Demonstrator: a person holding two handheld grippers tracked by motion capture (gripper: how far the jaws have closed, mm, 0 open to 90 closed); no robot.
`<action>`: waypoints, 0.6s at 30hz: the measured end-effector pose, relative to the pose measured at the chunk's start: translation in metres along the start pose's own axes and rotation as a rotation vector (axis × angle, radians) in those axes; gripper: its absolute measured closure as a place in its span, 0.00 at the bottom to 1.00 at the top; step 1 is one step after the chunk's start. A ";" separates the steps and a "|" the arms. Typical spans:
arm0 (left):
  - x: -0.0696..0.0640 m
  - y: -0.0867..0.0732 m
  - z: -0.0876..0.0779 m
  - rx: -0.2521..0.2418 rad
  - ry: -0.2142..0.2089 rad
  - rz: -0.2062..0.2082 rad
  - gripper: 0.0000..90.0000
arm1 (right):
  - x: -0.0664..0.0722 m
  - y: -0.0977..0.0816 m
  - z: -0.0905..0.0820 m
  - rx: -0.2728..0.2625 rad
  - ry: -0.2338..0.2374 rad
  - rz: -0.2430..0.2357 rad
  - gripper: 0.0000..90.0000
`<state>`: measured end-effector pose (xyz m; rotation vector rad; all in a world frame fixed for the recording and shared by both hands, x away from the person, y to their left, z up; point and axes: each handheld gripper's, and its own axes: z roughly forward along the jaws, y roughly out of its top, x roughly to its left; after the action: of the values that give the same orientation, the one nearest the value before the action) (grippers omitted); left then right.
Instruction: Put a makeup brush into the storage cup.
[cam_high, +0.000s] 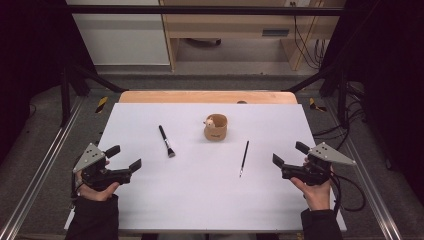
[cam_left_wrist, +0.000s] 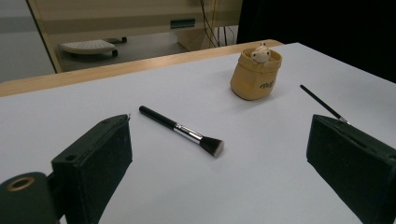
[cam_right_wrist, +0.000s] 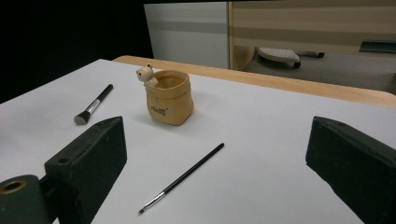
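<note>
Eyeing the setup: we've got both grippers parked at the near edge, nothing picked up yet, so our guess is the brushes go into the pot.
Table (cam_high: 200, 200): white top, plenty of bare room around everything, so we can come in low without bumping stuff.
Pot (cam_high: 215, 128): little tan sack-shaped cup with a tiny animal figure on its rim, upright, mid-table toward the far side. It looks soft and light, so we'd drop brushes in gently rather than shove.
Left gripper (cam_high: 124, 160): jaws wide apart, holding nothing, aimed at the makeup brush.
Right gripper (cam_high: 287, 158): jaws wide too, empty, thin brush lying ahead of it.
Makeup brush (cam_high: 166, 141): flat on the table, left of the pot, well apart from it, bristles toward us. We'd pinch the black handle mid-length, not the bristles.
Thin brush (cam_high: 244, 158): right of the pot, tip toward us. Skinny thing, so we'd close squarely across it or it'll probably roll away.
</note>
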<state>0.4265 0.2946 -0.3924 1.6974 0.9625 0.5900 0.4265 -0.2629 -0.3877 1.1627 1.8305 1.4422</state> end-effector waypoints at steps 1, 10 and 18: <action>0.000 0.000 0.000 -0.003 0.000 -0.002 0.07 | 0.000 0.000 0.000 0.004 -0.003 -0.002 0.06; -0.001 0.000 -0.001 -0.001 0.007 0.000 0.07 | 0.004 -0.003 0.006 0.032 -0.011 -0.009 0.06; 0.001 -0.002 0.003 0.013 0.009 -0.001 0.07 | 0.017 -0.004 0.020 0.066 0.010 -0.027 0.06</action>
<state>0.4281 0.2939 -0.3951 1.7064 0.9752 0.5919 0.4327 -0.2384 -0.3955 1.1600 1.9067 1.3835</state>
